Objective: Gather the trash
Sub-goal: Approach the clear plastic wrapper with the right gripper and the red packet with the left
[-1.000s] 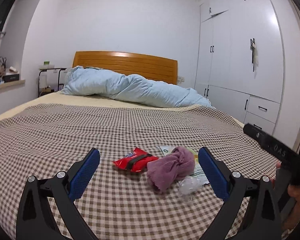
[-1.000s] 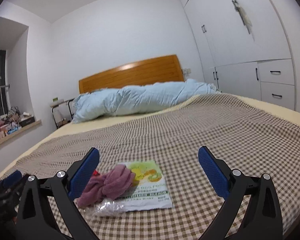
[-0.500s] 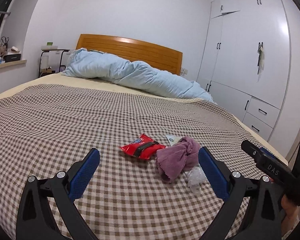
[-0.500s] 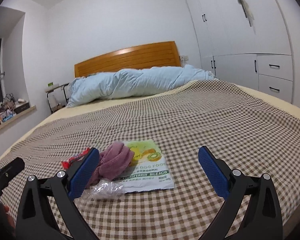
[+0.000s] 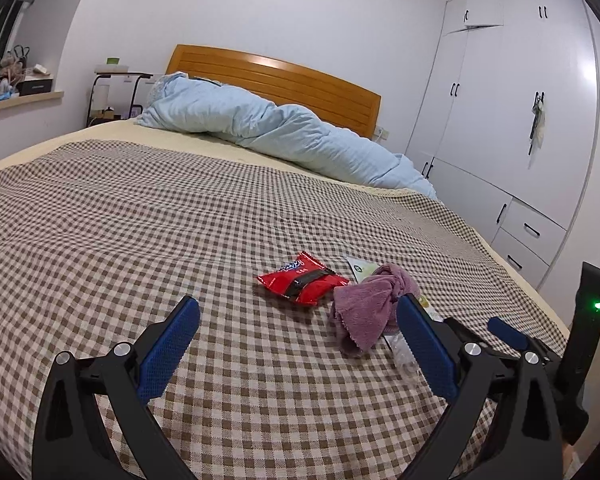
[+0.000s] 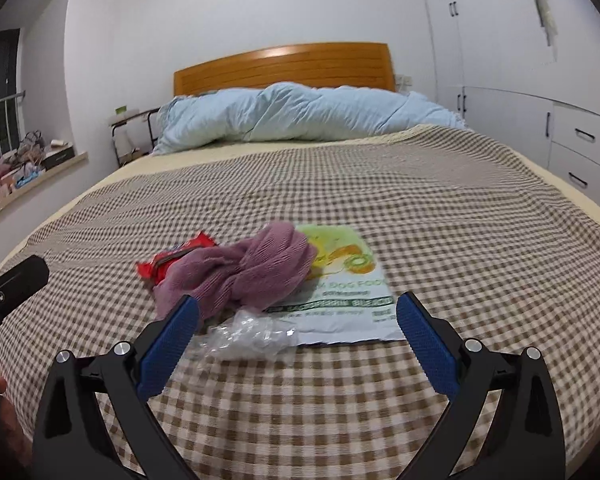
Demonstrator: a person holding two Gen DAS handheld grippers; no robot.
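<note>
A red snack wrapper (image 5: 302, 284) (image 6: 172, 258) lies on the checked bedspread (image 5: 140, 240) (image 6: 440, 208). Beside it sits a crumpled purple cloth (image 5: 370, 306) (image 6: 244, 274), partly covering a flat white and green dog food bag (image 6: 346, 288) (image 5: 360, 269). A crinkled clear plastic wrapper (image 6: 250, 334) (image 5: 402, 350) lies at the near edge of the bag. My left gripper (image 5: 298, 344) hovers open just short of the red wrapper and cloth. My right gripper (image 6: 298, 344) hovers open over the clear plastic and the bag's near edge. Neither holds anything.
A rolled light blue duvet (image 5: 268, 132) (image 6: 300, 114) lies across the bed's head below the wooden headboard (image 6: 284, 64). White wardrobes with drawers (image 5: 512, 140) stand on the right. A small side table (image 5: 112, 96) and a cluttered windowsill (image 6: 20, 172) are on the left.
Both grippers have moved nearer the litter pile. The left view swung left, shifting the wrapper and cloth rightward; in the right view the pile now sits between the fingers. Nothing was grasped.
</note>
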